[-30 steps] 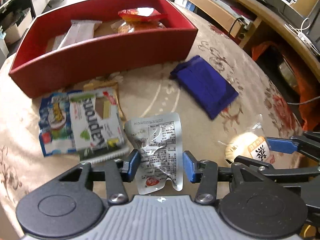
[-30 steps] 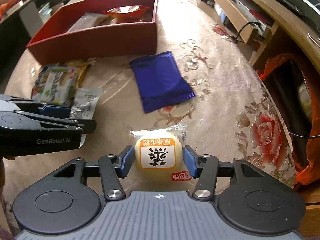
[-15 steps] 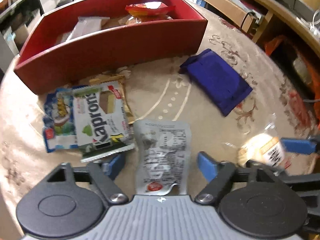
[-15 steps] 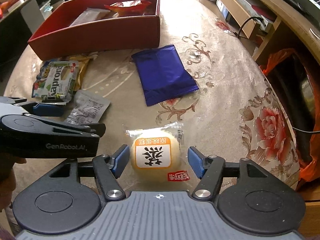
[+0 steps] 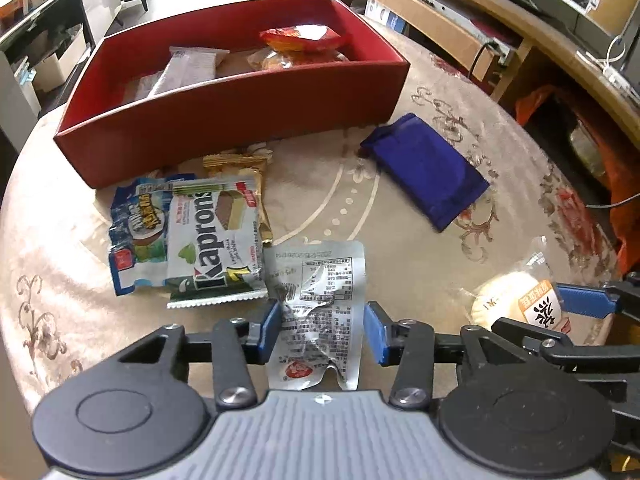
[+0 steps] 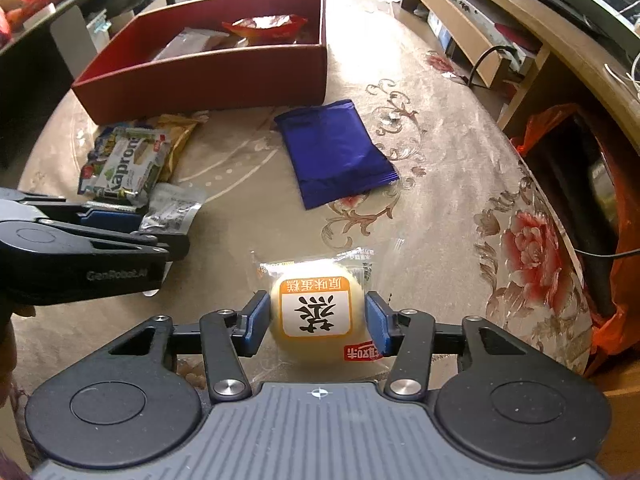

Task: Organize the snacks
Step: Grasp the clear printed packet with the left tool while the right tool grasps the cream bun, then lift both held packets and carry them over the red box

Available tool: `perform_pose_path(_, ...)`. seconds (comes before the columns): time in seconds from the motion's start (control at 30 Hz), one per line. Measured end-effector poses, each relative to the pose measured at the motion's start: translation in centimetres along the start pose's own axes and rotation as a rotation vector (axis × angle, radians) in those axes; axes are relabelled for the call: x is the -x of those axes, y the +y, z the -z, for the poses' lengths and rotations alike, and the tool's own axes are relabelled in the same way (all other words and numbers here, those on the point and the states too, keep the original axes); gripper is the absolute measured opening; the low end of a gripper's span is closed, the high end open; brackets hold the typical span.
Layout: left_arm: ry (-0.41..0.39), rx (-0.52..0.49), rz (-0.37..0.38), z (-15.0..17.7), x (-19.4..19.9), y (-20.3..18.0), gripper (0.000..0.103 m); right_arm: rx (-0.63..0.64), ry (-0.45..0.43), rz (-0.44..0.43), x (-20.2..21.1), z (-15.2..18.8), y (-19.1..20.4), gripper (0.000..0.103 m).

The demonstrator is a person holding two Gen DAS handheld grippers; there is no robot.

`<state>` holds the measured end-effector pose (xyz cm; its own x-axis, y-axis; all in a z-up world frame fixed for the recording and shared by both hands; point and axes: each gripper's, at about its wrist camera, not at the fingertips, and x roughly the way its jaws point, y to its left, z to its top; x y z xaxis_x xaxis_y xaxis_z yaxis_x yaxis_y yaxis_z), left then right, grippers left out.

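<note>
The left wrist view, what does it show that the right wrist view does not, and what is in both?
Only the left wrist view: the left hand-held gripper clamped on the silver packet, print side up. Only the right wrist view: the right hand-held gripper, pads against the round cake, its label readable. Both: red box, blue packet, Kaprons wafer pack.

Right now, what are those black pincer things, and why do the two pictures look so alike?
They are two hand-held grippers; a person works one in each hand. Each carries a camera looking along its blue fingers, so you get two views of one table. The left gripper has just closed on a crumpled silver packet. The right gripper has just closed on a wrapped round cake. Also lying there: a blue packet, a Kaprons wafer pack and a red box already holding some snacks.
</note>
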<state>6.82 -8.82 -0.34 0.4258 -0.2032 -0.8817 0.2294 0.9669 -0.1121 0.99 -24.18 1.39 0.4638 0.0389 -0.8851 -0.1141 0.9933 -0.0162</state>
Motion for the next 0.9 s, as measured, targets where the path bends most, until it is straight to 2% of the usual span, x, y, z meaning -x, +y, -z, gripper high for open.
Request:
perform_pose_path(0.13,-0.008,0.007,0.016,0.1,0.6,0.4,0.040,-0.015,-0.015,-0.008,0.4,-0.1,0.0,0.058)
perform_pose_path(0.27,0.013,-0.002,-0.004,0.4,-0.1,0.4,0.047,-0.014,-0.014,-0.013,0.4,-0.1,0.2,0.058)
perform_pose_path(0.33,0.037,-0.010,-0.027,0.4,-0.6,0.3,0.055,-0.016,-0.006,-0.018,0.2,0.0,0.1,0.058)
perform_pose_path(0.47,0.056,0.009,-0.022,0.5,-1.6,0.6,0.080,-0.026,-0.004,-0.026,0.2,-0.1,-0.1,0.058)
perform_pose_path(0.57,0.041,-0.004,-0.049,0.6,-1.9,-0.1,0.079,-0.029,0.000,-0.029,0.1,0.0,-0.3,0.059)
perform_pose_path(0.67,0.023,-0.072,-0.093,0.8,-1.9,-1.0,0.058,-0.026,0.004,-0.026,0.1,0.0,-0.4,0.059)
perform_pose_path(0.9,0.036,-0.041,-0.043,0.9,-1.2,-0.4,0.056,-0.030,-0.011,-0.021,0.4,-0.1,-0.3,0.059)
